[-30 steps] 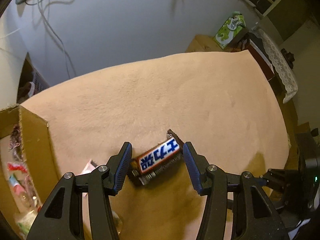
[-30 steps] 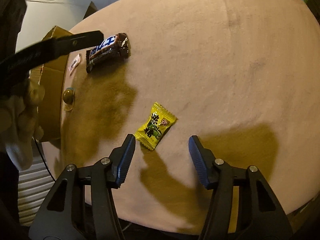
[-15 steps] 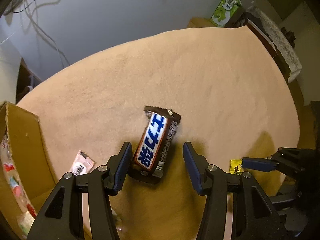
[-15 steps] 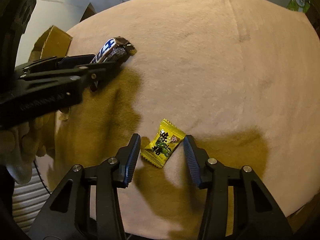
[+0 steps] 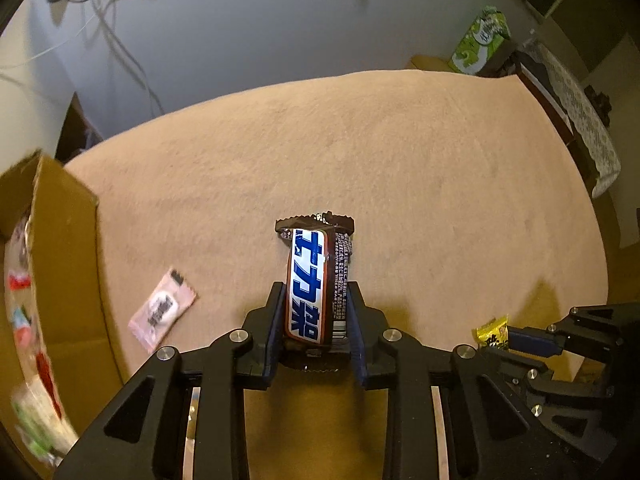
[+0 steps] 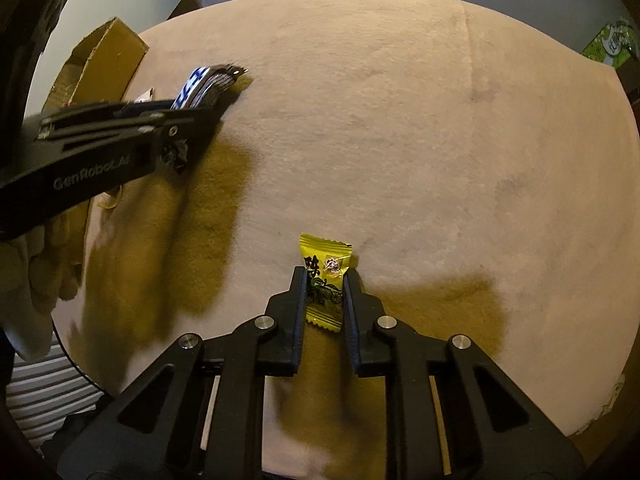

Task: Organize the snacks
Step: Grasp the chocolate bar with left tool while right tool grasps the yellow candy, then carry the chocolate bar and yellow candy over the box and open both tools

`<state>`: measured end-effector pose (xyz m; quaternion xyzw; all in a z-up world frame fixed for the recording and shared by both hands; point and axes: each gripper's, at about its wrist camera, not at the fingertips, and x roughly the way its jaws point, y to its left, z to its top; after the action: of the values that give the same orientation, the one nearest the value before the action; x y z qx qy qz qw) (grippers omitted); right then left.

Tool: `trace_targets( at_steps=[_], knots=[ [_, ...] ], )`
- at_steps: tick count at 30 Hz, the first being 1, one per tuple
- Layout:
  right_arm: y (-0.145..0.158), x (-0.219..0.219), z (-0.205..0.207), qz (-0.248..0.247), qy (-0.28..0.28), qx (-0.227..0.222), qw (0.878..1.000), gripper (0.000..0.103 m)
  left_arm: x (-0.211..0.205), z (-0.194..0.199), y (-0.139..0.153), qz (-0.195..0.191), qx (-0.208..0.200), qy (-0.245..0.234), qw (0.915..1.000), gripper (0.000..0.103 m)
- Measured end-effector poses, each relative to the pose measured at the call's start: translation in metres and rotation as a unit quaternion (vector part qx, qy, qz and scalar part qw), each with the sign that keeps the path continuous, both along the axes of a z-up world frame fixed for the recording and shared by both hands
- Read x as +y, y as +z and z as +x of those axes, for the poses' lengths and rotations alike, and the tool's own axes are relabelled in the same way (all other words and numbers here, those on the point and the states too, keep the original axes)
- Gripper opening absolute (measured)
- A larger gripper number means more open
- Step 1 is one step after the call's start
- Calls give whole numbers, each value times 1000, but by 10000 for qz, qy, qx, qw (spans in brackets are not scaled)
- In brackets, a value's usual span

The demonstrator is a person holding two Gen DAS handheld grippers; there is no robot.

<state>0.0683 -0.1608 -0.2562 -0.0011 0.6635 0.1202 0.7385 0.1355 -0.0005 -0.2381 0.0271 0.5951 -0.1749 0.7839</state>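
Two grippers work over the tan cloth-covered table (image 5: 400, 152). The left gripper (image 5: 316, 304), its jaws having just been closing, clamps one chocolate bar (image 5: 310, 280) (brown wrapper, blue lettering on white) lengthwise between its pads. To its left lies one pink wrapped candy (image 5: 162, 311), and beyond that one cardboard box (image 5: 64, 240) holding several blurred snacks. The right gripper (image 6: 324, 288), also just closed, pinches one yellow wrapped candy (image 6: 325, 280) by its sides against the cloth. One green carton (image 5: 482, 40) stands far beyond the table.

One chocolate bar (image 5: 310, 284), one yellow candy (image 6: 325, 282), one pink candy (image 5: 162, 312), one cardboard box (image 5: 60, 248) holding perhaps several blurred snacks.
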Motion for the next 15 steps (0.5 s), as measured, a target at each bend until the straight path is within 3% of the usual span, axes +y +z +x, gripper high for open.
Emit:
trace_targets(
  at_steps=[8,15],
  knots=[
    [22,-17,10,216,-121,-166,9996,17,19,-21,18,-280,-98,418,9987,27],
    [53,-13,14,377,119,-489,9980,17,38,-41,48,-289,-434,694,9962,27]
  ],
)
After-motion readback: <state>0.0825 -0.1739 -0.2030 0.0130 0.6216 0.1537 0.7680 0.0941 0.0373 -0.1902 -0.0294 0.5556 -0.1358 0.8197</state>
